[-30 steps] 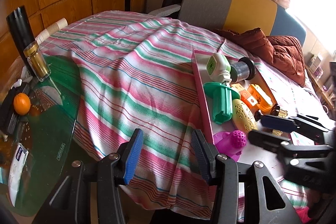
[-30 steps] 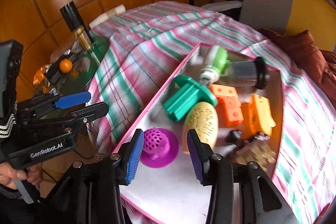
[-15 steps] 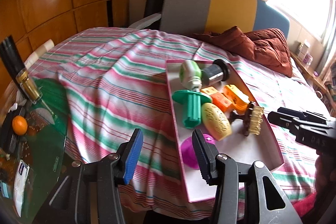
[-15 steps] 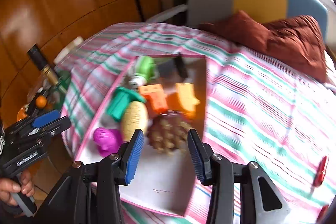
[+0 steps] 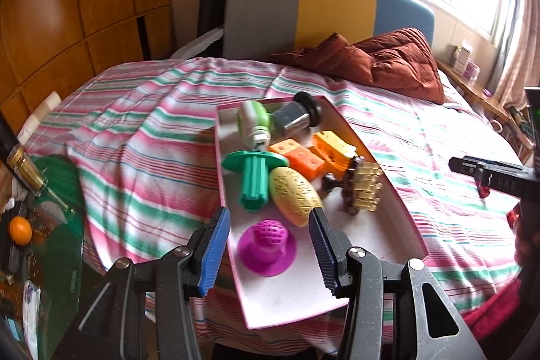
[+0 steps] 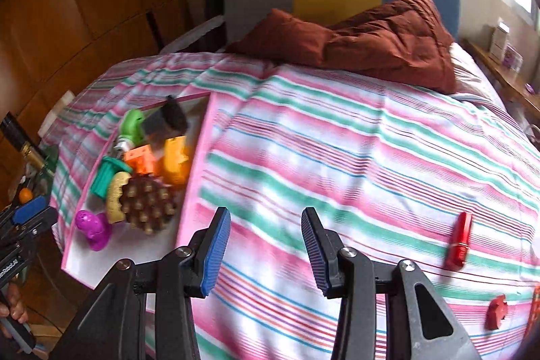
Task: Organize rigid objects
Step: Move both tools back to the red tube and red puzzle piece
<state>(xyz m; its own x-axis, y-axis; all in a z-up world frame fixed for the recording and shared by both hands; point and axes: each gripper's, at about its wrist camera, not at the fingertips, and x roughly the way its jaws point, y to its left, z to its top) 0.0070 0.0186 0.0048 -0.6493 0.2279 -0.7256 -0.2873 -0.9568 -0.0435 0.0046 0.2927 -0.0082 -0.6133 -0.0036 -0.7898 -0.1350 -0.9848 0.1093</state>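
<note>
A pink-rimmed white tray point(image 5: 297, 296) lies on the striped bedspread and holds several toys. Among them are a purple knob point(image 5: 267, 248), a yellow oval point(image 5: 295, 195), a teal flanged piece point(image 5: 253, 179) and a brown and gold studded piece point(image 5: 362, 188). My left gripper point(image 5: 268, 215) hovers open over the tray's near end, nothing between its blue pads. My right gripper point(image 6: 265, 215) hangs open and empty over bare bedspread to the right of the tray point(image 6: 194, 184). A red lipstick-like tube point(image 6: 459, 242) and small red pieces point(image 6: 496, 309) lie further right.
A rust-brown quilt point(image 5: 388, 63) is bunched at the head of the bed before a grey, yellow and blue headboard point(image 5: 324, 9). A green glass side table point(image 5: 57, 258) at the left carries a gold-necked bottle point(image 5: 23, 171) and an orange point(image 5: 20, 230). Wooden panels line the left wall.
My right gripper has swung right, off the tray and out over the bedspread, bringing the red pieces into view. My left gripper has shifted right, so the tray now sits centred before it.
</note>
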